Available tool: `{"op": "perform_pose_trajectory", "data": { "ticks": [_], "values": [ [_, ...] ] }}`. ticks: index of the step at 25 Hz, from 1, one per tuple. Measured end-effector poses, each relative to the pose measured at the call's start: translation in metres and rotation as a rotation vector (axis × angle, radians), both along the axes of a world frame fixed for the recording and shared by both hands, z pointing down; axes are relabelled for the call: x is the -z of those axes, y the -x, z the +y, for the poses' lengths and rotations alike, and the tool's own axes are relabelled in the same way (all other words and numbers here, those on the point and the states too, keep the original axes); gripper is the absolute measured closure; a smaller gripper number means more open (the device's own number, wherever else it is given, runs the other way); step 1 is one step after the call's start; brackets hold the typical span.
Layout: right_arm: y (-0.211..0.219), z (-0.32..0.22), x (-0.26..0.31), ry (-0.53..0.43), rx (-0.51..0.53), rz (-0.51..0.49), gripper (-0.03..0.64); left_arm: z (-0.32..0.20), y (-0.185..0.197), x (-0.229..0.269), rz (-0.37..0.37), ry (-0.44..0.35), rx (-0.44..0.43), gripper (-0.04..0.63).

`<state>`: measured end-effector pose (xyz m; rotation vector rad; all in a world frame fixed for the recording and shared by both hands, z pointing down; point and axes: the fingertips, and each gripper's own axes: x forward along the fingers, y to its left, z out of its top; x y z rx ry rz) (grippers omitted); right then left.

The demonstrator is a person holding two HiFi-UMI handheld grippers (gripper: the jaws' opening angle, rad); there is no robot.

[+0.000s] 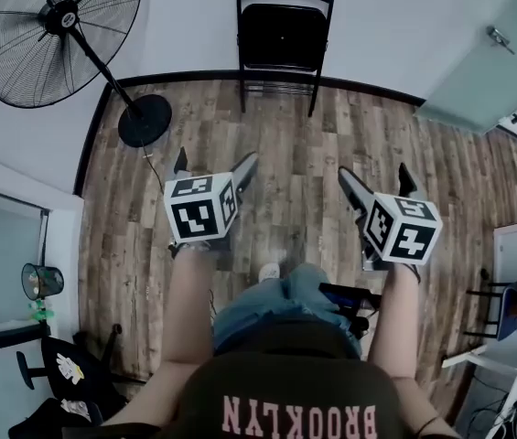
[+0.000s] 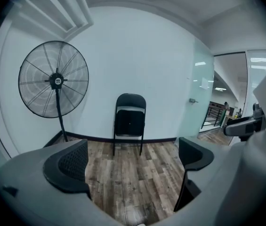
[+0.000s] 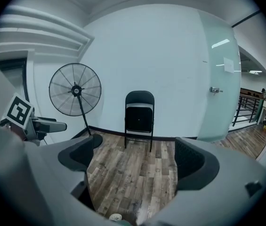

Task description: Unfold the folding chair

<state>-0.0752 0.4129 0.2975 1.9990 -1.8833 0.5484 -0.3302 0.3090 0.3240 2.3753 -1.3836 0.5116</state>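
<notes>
The left gripper (image 1: 212, 165) and the right gripper (image 1: 374, 174) are each held with jaws spread and nothing between them. Beyond, across the wood floor (image 1: 285, 135), the folding chair (image 1: 285, 35) is seen folded flat against the wall (image 1: 395, 26), well apart from both. It should first be approached squarely; the backrest is best steadied while the seat is drawn down.

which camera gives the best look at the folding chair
The right gripper view: the folding chair stands front-on against the wall, folded, whole from backrest to feet, well lit. The left gripper view shows the chair much the same but dimmer. The head view sees the chair foreshortened from above at the frame's top edge.
</notes>
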Motion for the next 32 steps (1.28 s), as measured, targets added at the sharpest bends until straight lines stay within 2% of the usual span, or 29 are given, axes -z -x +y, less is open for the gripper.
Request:
{"op": "perform_pose_trajectory", "data": {
  "ticks": [5, 8, 10, 22, 27, 32],
  "values": [
    [-0.014, -0.021, 0.005, -0.011, -0.009, 0.045, 0.094, -0.027, -0.004, 0.006, 0.055, -0.006, -0.004, 0.026],
    [-0.02, -0.041, 0.005, -0.023, -0.001, 0.032, 0.094, -0.044, -0.013, 0.009, 0.114, -0.002, -0.007, 0.026],
    [-0.024, -0.058, 0.004, -0.028, 0.005, 0.023, 0.094, -0.058, -0.018, 0.009, 0.121, -0.008, 0.005, 0.026],
    [-0.073, -0.189, 0.006, -0.039, 0.029, -0.017, 0.107, -0.169, -0.057, 0.01, 0.029, -0.012, 0.024, 0.026],
    [-0.106, -0.255, 0.003, -0.01, 0.072, -0.02, 0.109, -0.231, -0.09, 0.006, 0.007, 0.011, 0.056, 0.026],
    [-0.147, -0.323, 0.007, 0.0, 0.093, -0.025, 0.109, -0.295, -0.136, 0.016, -0.017, -0.006, 0.031, 0.026]
  ]
}}
